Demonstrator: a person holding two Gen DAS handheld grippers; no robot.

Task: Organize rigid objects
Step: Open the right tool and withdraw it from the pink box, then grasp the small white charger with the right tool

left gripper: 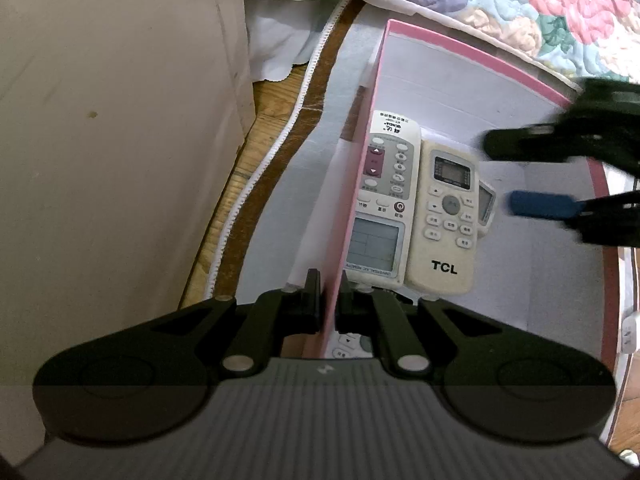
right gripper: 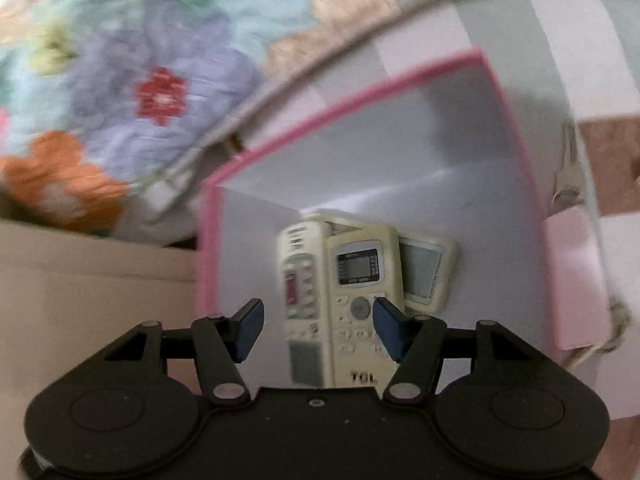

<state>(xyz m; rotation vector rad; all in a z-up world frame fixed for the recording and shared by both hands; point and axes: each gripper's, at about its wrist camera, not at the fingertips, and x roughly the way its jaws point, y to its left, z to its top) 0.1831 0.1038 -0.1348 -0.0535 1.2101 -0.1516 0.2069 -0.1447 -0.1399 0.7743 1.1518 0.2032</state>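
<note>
A pink-rimmed box (left gripper: 472,54) with grey inner walls holds three cream remote controls: a long one with a red button panel (left gripper: 382,196), a TCL one (left gripper: 446,216) beside it, and a third (left gripper: 486,204) mostly hidden under the TCL one. My left gripper (left gripper: 329,300) is shut on the box's near left wall. My right gripper (left gripper: 516,172) is open and empty above the box, at the right of the left wrist view. In the right wrist view the open right gripper (right gripper: 318,326) hangs over the TCL remote (right gripper: 360,304) and the long remote (right gripper: 302,296); the box rim (right gripper: 348,92) is behind.
A floral quilt (left gripper: 540,4) lies behind the box. A beige upholstered surface (left gripper: 112,140) stands at the left. A strip of wood floor (left gripper: 256,152) and a zipper edge run between. Keys (right gripper: 568,176) lie beside the box's right wall.
</note>
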